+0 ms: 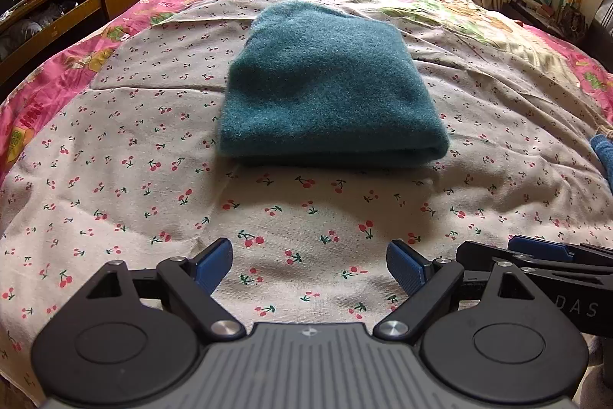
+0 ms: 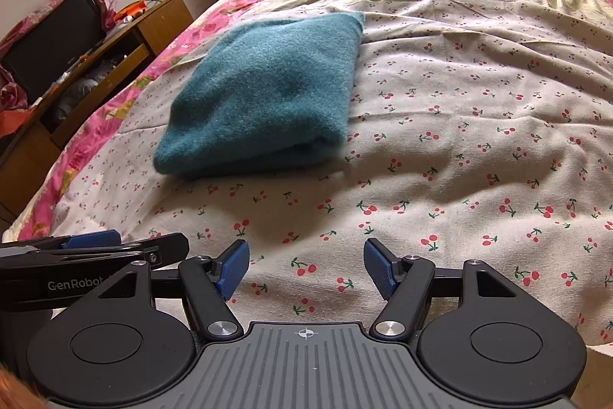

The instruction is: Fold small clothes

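Teal garment (image 1: 329, 87) folded flat at twelve o'clock on the bedspread (image 1: 115, 179), apparently finished. Left gripper (image 1: 309, 267) and right gripper (image 2: 306, 265) spread wide, empty, parked clear at six o'clock.

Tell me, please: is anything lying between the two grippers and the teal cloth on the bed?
Nothing visible does. Only bare cherry-print sheet lies between the open left gripper, the open right gripper and the folded teal cloth.

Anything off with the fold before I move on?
Nothing serious: the teal garment lies folded on the cherry-print sheet, though its far right corner pokes out unevenly. Both grippers are open and clear of it.
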A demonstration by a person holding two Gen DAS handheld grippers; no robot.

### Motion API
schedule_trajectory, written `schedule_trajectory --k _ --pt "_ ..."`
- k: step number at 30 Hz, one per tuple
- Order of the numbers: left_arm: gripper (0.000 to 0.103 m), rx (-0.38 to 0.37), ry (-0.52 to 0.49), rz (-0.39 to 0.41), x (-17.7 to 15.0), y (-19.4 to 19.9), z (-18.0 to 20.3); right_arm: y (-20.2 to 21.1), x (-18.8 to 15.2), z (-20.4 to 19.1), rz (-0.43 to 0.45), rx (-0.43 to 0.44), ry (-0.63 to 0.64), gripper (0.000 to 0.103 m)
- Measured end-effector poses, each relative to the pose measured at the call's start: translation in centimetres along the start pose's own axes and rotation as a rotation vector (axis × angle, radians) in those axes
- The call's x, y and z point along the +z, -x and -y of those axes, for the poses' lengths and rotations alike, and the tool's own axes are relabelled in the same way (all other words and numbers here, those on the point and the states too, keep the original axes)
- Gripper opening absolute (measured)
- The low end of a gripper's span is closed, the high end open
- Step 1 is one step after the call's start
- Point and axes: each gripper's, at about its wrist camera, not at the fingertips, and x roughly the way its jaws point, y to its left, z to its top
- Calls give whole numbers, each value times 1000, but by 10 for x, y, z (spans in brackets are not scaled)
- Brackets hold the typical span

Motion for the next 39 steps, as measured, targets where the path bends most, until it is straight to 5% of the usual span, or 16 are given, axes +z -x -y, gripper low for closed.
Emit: schedule_trajectory --k 39 --pt "98 47 -20 25 -7 7 3 1 -5 -4 -3 -2 1 67"
